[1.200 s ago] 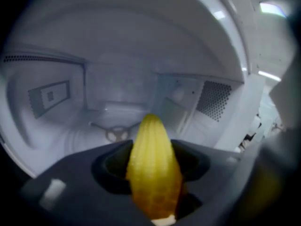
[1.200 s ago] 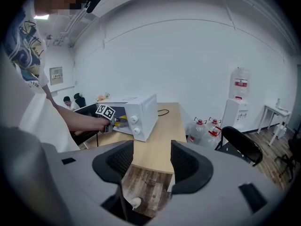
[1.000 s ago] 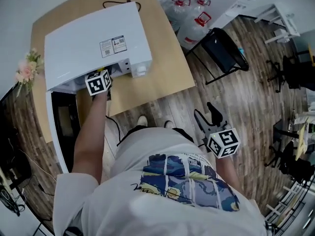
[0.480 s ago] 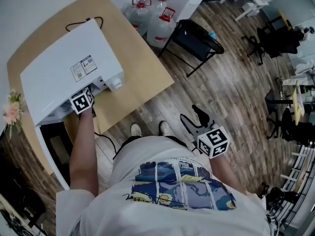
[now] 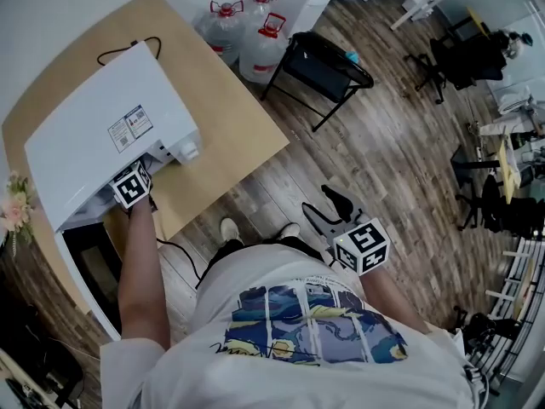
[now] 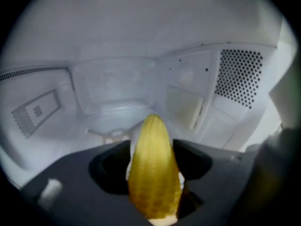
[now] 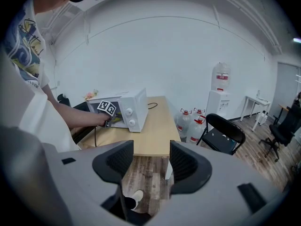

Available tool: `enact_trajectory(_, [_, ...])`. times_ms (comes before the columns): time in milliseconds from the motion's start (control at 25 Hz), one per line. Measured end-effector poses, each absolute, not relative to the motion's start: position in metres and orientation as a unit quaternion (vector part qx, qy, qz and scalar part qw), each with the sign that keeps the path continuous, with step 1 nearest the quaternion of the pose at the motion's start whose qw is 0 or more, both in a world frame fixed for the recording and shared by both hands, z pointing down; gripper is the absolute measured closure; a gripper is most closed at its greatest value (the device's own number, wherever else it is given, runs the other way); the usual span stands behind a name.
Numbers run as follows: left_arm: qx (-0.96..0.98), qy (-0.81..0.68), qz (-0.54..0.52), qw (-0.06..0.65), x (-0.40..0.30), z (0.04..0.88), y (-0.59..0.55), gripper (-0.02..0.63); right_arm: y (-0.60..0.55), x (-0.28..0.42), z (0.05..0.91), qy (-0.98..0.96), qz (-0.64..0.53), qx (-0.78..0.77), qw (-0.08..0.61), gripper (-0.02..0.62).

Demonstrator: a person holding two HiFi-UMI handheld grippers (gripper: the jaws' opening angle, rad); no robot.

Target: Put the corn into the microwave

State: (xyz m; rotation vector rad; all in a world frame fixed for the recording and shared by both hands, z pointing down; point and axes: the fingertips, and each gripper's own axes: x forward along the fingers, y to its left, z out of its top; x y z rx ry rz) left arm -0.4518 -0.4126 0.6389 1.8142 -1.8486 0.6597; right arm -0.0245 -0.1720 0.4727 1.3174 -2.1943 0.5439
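Note:
The corn [image 6: 153, 173], a yellow cob, points forward between the pads of my left gripper [image 6: 151, 159], inside the white microwave's cavity [image 6: 117, 93]. The jaws are opening, and both pads still touch the cob. In the head view only the left gripper's marker cube [image 5: 130, 186] shows at the mouth of the microwave [image 5: 111, 135]; its jaws are hidden inside. My right gripper [image 7: 151, 166] hangs open and empty over the wooden floor, far to the right of the table [image 5: 221, 135].
The microwave door [image 5: 85, 262] hangs open at the left. A cable [image 5: 119, 49] lies behind the microwave, and flowers [image 5: 13, 207] stand at its left. A black folding chair [image 5: 328, 66] and water bottles [image 5: 255, 49] stand beyond the table.
The head view has swung to the right, so the microwave shows further left. My left gripper stays at the microwave's mouth. The right gripper has drifted a little.

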Motion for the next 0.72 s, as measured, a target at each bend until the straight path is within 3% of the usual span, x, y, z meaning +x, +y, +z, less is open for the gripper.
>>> enact_trajectory(720, [0.614, -0.73, 0.192, 0.23, -0.448, 0.605, -0.324, 0.288, -0.169, 0.019, 0.46, -0.864, 0.158, 0.416, 0.237, 0.38])
